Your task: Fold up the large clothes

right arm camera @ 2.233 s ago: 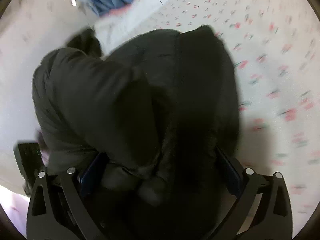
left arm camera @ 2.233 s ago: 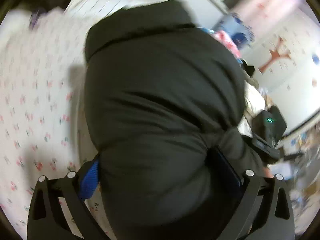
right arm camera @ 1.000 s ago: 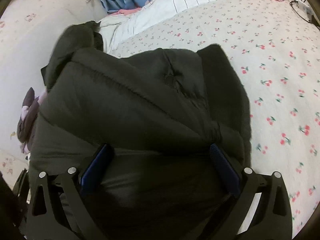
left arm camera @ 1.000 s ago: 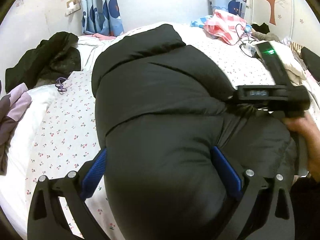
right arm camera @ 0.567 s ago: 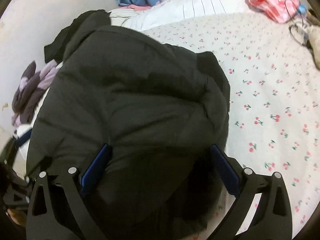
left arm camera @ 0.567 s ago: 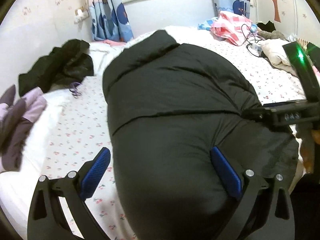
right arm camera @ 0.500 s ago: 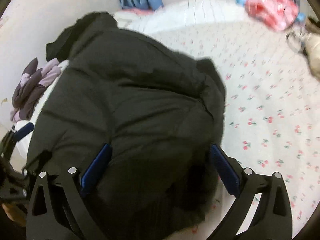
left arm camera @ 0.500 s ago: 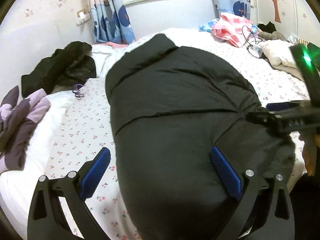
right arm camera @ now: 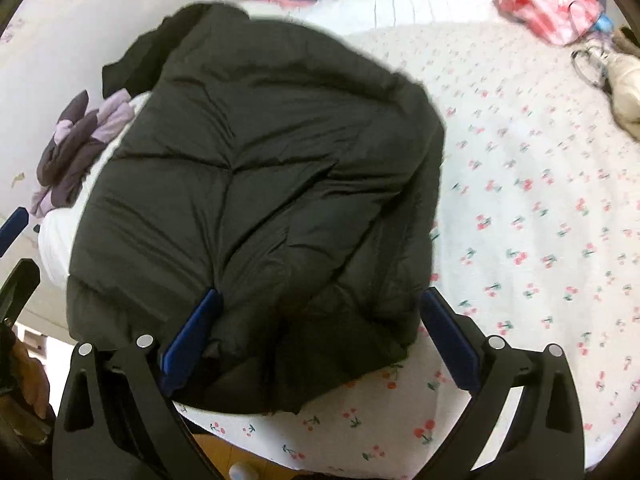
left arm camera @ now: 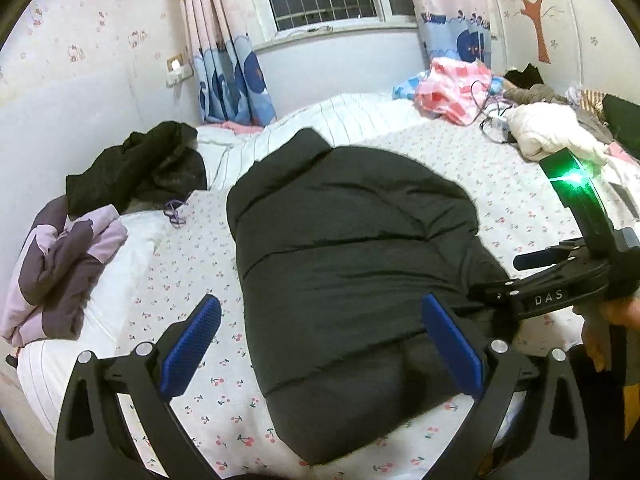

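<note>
A black puffer jacket (left arm camera: 352, 256) lies folded into a thick bundle on the cherry-print bed sheet (left arm camera: 180, 264), collar end toward the window. My left gripper (left arm camera: 322, 346) hovers open over the jacket's near left edge, one blue pad over the sheet, the other over the jacket. In the right wrist view the jacket (right arm camera: 260, 184) fills the middle, and my right gripper (right arm camera: 320, 340) stands open with the jacket's near edge lying between its pads. The right gripper (left arm camera: 560, 280) also shows in the left wrist view, held by a hand beside the jacket.
A black garment heap (left arm camera: 136, 168) and a folded purple jacket (left arm camera: 60, 264) sit at the bed's left side. Pink checked cloth (left arm camera: 452, 88), cables (left arm camera: 488, 120) and a white garment (left arm camera: 552, 132) lie at the far right. The bed's front edge (right arm camera: 360, 440) is just below my right gripper.
The jacket filled both views between the fingers before; it has come down to rest on the bed. Both grippers have drawn back and up from it, and more of the room shows.
</note>
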The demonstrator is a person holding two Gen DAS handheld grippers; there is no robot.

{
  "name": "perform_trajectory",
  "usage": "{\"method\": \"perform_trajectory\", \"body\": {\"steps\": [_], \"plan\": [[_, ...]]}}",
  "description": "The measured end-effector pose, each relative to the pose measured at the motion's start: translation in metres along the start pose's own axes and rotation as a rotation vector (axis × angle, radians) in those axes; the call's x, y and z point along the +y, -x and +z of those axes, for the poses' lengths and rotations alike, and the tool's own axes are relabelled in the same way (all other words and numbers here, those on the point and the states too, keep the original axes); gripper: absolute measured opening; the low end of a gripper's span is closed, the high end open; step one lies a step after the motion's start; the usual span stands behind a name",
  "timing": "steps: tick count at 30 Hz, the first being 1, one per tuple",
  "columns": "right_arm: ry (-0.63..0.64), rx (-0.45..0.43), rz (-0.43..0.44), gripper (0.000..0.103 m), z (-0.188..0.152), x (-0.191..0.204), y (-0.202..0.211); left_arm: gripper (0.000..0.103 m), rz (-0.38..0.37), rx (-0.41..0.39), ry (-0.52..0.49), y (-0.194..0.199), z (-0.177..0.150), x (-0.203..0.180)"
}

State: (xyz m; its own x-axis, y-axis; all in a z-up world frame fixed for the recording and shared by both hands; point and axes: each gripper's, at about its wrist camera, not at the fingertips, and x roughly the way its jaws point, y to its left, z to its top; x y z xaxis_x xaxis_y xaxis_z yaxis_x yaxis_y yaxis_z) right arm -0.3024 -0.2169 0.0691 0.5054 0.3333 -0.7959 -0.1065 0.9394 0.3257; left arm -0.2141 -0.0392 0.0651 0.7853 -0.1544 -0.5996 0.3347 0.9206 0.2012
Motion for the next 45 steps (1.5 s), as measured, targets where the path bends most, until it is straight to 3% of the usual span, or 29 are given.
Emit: {"method": "perform_trajectory", "body": {"steps": [5,6,9,11,17,22,27,30,33,45], "plan": [[0.060,-0.157,-0.014,0.096,-0.012,0.020,0.031,0.096,-0.010,-0.024,0.010,0.015,0.001,-0.006],[0.079,-0.141,-0.020,0.096,-0.016,0.024,0.030,0.096,-0.006,-0.027,0.009,0.016,0.001,-0.007],[0.091,0.018,-0.020,0.096,-0.013,0.029,-0.006,0.096,-0.004,-0.030,0.026,0.022,0.000,-0.007],[0.058,0.029,-0.011,0.096,-0.017,0.026,-0.007,0.096,-0.003,-0.026,0.038,0.027,-0.001,-0.006],[0.088,-0.144,-0.112,0.096,-0.037,0.044,0.054,0.096,-0.013,0.012,0.063,0.033,-0.009,-0.005],[0.129,-0.215,-0.233,0.096,-0.060,0.076,0.087,0.096,-0.031,0.060,0.118,0.036,-0.018,-0.003],[0.109,-0.162,-0.241,0.096,-0.061,0.099,0.084,0.096,-0.010,0.126,0.182,0.031,-0.029,0.005],[0.063,-0.090,-0.185,0.096,-0.055,0.098,0.075,0.096,-0.019,0.188,0.262,0.025,-0.036,0.019],[0.081,-0.079,-0.283,0.096,-0.057,0.102,0.072,0.096,-0.008,0.251,0.283,0.019,-0.038,0.025],[0.059,-0.085,-0.290,0.096,-0.060,0.106,0.079,0.096,-0.037,0.239,0.256,0.029,-0.037,0.015]]}}
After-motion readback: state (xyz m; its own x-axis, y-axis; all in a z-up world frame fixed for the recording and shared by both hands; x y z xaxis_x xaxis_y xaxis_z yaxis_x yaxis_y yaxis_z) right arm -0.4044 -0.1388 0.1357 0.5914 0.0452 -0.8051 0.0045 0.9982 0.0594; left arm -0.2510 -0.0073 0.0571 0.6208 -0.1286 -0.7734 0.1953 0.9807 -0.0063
